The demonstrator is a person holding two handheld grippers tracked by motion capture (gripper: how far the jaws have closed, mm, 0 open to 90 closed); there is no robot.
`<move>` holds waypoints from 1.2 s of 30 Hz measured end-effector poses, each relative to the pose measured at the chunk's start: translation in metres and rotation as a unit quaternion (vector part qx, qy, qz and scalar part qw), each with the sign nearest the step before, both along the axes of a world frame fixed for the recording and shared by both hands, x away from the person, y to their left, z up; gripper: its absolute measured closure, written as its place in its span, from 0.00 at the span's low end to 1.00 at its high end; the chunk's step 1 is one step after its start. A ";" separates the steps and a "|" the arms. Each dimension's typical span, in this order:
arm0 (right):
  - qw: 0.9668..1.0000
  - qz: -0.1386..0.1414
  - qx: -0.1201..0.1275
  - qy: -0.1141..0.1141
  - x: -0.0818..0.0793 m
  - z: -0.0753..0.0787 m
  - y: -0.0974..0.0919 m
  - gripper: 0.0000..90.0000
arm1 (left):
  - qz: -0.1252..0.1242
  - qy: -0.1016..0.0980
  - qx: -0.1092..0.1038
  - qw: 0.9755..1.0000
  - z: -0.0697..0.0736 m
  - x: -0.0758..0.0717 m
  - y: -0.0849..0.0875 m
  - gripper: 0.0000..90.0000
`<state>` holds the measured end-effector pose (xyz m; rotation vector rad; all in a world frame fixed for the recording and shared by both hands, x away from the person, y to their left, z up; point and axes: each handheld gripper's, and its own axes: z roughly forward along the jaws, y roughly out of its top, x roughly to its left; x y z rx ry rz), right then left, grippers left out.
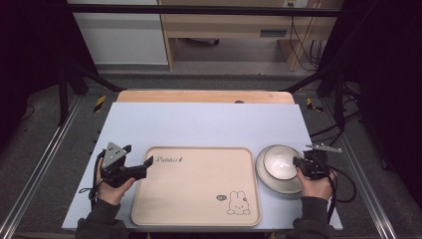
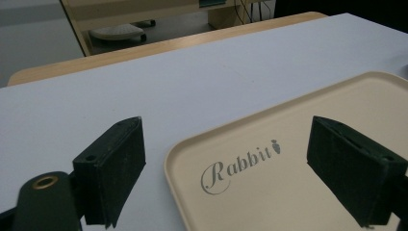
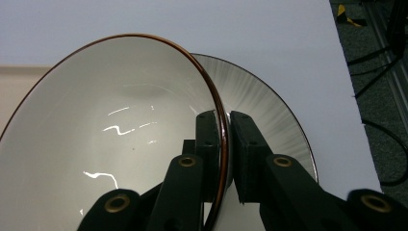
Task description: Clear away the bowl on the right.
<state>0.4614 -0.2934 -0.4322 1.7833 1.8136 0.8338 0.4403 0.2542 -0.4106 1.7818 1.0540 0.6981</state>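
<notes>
A beige tray [image 1: 196, 184] with the word "Rabbit" and a rabbit drawing lies at the middle of the table's near side. My left gripper [image 1: 137, 162] hovers open at the tray's [image 2: 288, 159] near left corner, one jaw over the tray, the other over the bare table. To the right of the tray a white bowl [image 1: 281, 162] with a brown rim sits on a larger plate [image 1: 268, 181]. My right gripper [image 3: 226, 139] is shut on the bowl's [image 3: 106, 134] right rim, one jaw inside and one outside, above the plate [image 3: 269, 115].
The pale blue table top [image 1: 199, 124] has free room beyond the tray. A wooden edge [image 1: 204, 96] runs along the far side. Cables [image 1: 343, 184] trail off the right edge, and metal rails [image 1: 40, 164] flank the table.
</notes>
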 end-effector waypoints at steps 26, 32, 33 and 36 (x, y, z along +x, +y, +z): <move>1.000 0.007 -0.009 -0.008 -0.004 0.007 0.004 0.91 | -0.001 0.002 0.002 1.000 0.000 0.000 0.000 0.14; 1.000 0.010 -0.007 -0.015 -0.007 0.011 0.005 0.91 | -0.001 0.002 0.001 1.000 0.000 0.000 -0.001 0.14; 1.000 0.010 -0.006 -0.017 -0.007 0.012 0.005 0.91 | -0.001 0.002 0.001 1.000 0.000 0.000 -0.001 0.14; 1.000 0.012 -0.004 -0.020 -0.008 0.014 0.007 0.91 | -0.001 0.002 0.002 1.000 0.000 0.000 -0.001 0.14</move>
